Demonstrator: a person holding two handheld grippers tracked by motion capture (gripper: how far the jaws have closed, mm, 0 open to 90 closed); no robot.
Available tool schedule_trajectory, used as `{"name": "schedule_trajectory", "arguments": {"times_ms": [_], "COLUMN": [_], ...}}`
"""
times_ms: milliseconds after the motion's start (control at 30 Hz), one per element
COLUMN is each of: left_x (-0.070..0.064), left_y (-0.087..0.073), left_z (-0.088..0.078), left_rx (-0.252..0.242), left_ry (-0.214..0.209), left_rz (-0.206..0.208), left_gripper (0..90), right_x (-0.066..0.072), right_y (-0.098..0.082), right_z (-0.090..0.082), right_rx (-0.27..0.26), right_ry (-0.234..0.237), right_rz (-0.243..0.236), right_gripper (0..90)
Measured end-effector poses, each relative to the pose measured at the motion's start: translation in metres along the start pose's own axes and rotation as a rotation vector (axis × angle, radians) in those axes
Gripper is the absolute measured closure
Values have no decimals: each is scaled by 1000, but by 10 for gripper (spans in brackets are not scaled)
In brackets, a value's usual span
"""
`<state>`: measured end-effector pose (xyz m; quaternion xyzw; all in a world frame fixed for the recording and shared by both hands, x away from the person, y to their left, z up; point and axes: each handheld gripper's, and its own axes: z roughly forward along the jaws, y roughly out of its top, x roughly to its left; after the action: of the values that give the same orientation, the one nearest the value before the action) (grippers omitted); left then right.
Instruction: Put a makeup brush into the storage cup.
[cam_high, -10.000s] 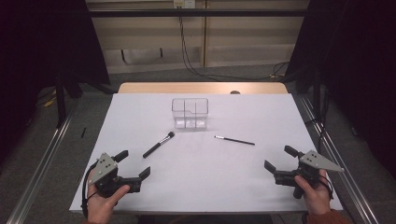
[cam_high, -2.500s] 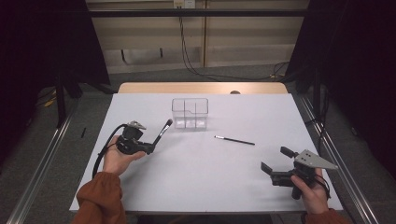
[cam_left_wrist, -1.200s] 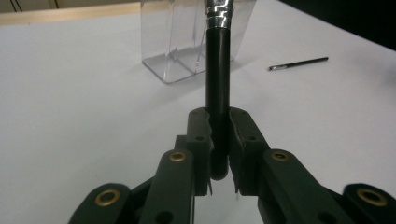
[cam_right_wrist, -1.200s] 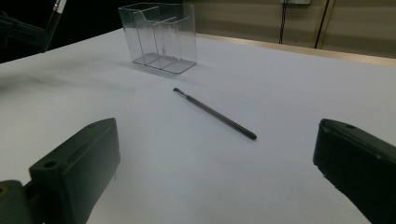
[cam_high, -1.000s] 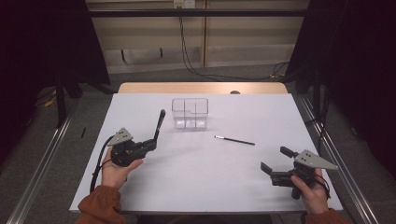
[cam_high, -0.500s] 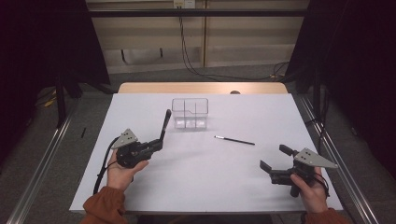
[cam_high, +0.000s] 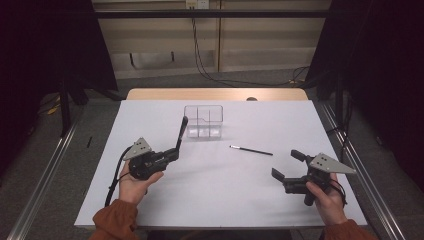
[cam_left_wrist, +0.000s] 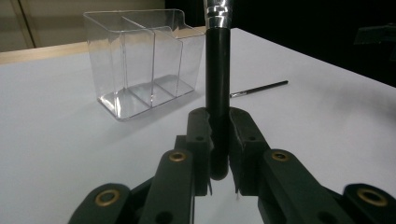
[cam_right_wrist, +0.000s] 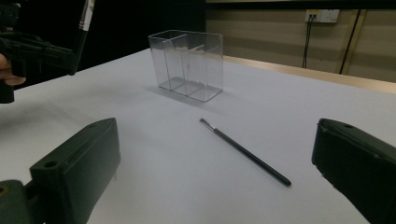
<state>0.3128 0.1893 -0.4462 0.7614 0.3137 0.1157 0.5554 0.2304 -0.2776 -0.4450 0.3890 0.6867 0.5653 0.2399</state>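
Observation:
My left gripper (cam_high: 171, 153) is shut on the lower end of a thick black brush (cam_high: 180, 134) with a silver ferrule, which stands nearly upright and leans towards the clear organizer (cam_high: 203, 121). In the left gripper view the handle (cam_left_wrist: 217, 79) is pinched between the pads, with the divided organizer (cam_left_wrist: 140, 60) just beyond on the left. A thin black brush (cam_high: 251, 150) lies flat on the white table right of centre. My right gripper (cam_high: 287, 166) stands open at the front right, low over the table, and its view shows the thin brush (cam_right_wrist: 245, 151) between and beyond its jaws.
The white tabletop (cam_high: 215, 190) has a wooden strip along its far edge (cam_high: 215, 94). Metal rails run along both sides of the table. Cables hang at the back wall. The left gripper (cam_right_wrist: 37, 49) appears at the far left of the right gripper view.
The thick brush, earlier lying on the table, is now held and raised by my left gripper. Over the last second it drifted slightly right, towards the organizer. The right gripper stayed put.

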Motion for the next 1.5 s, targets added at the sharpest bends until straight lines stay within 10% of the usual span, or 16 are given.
{"name": "schedule_trajectory", "arguments": {"times_ms": [567,1500], "left_x": [-20,-50], "left_y": [4,21], "left_z": [12,56], "left_rx": [-3,-19], "left_ry": [-70,-143], "left_rz": [20,45], "left_gripper": [796,796], "right_x": [20,48], "right_y": [30,57], "right_z": [34,90], "right_rx": [-10,9], "right_ry": [162,298], "right_rz": [-24,-66], "right_gripper": [0,0]}}
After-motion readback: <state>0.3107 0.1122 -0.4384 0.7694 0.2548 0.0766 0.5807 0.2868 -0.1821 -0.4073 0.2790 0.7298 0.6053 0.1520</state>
